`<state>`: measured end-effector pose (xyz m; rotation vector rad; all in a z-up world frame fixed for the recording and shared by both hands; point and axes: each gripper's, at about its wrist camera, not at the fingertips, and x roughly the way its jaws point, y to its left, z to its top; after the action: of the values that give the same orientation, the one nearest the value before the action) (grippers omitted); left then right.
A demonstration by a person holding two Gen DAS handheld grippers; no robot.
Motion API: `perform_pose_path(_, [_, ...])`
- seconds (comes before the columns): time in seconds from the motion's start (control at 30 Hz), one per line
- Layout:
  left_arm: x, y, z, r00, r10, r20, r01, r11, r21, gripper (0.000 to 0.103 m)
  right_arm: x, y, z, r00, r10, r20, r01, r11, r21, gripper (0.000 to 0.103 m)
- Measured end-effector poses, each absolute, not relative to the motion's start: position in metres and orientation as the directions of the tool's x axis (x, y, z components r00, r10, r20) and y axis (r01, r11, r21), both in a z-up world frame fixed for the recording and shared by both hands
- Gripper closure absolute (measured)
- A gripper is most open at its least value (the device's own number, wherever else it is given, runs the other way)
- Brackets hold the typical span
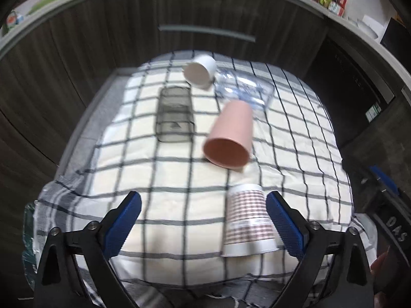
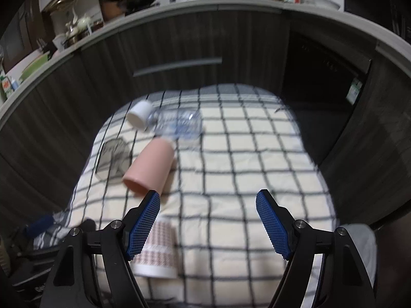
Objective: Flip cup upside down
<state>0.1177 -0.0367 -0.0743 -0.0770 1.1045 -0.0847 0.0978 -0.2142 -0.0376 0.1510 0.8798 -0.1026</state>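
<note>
A checked paper cup stands upside down on the checked cloth, close to the right finger of my left gripper, which is open and empty. A pink cup lies on its side, mouth towards me. A white cup lies on its side at the back. In the right wrist view my right gripper is open and empty above the cloth. The paper cup stands partly behind its left finger, and the pink cup and white cup lie further back.
A smoky grey clear cup lies on its side left of the pink cup. A clear patterned glass lies beside the white cup. Dark cabinet fronts stand behind the table, with a cluttered counter above.
</note>
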Motion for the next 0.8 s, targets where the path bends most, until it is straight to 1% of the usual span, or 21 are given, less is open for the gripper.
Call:
perform_pose_path(0.07, [0.124, -0.047, -0.080, 0.402, -0.119, -0.908, 0.045, 0.993, -0.110, 0.010, 0.101, -0.223, -0.035, 0.649, -0.033, -0.760, 0.157, 0.983, 0.091, 0.026])
perform_pose_path(0.27, [0.150, -0.079, -0.101, 0.231, -0.120, -0.965, 0.073, 0.992, -0.106, 0.010, 0.110, -0.246, -0.032, 0.684, -0.029, -0.729, 0.168, 0.979, 0.118, 0.026])
perform_pose_path(0.37, [0.161, -0.088, -0.112, 0.170, -0.104, -0.980, 0.076, 0.993, -0.092, 0.010, 0.116, -0.256, -0.035, 0.697, -0.020, -0.716, 0.170, 0.976, 0.138, 0.026])
perform_pose_path(0.6, [0.181, -0.101, -0.143, -0.016, -0.111, -0.994, 0.046, 0.993, -0.112, 0.011, 0.125, -0.275, -0.044, 0.695, 0.016, -0.719, 0.173, 0.966, 0.189, 0.026])
perform_pose_path(0.67, [0.184, -0.102, -0.150, -0.045, -0.108, -0.993, 0.037, 0.993, -0.110, 0.016, 0.126, -0.278, -0.046, 0.695, 0.028, -0.719, 0.174, 0.963, 0.205, 0.026])
perform_pose_path(0.8, [0.193, -0.104, -0.163, -0.088, -0.090, -0.992, 0.016, 0.996, -0.091, 0.021, 0.129, -0.284, -0.052, 0.690, 0.049, -0.722, 0.174, 0.957, 0.232, 0.026])
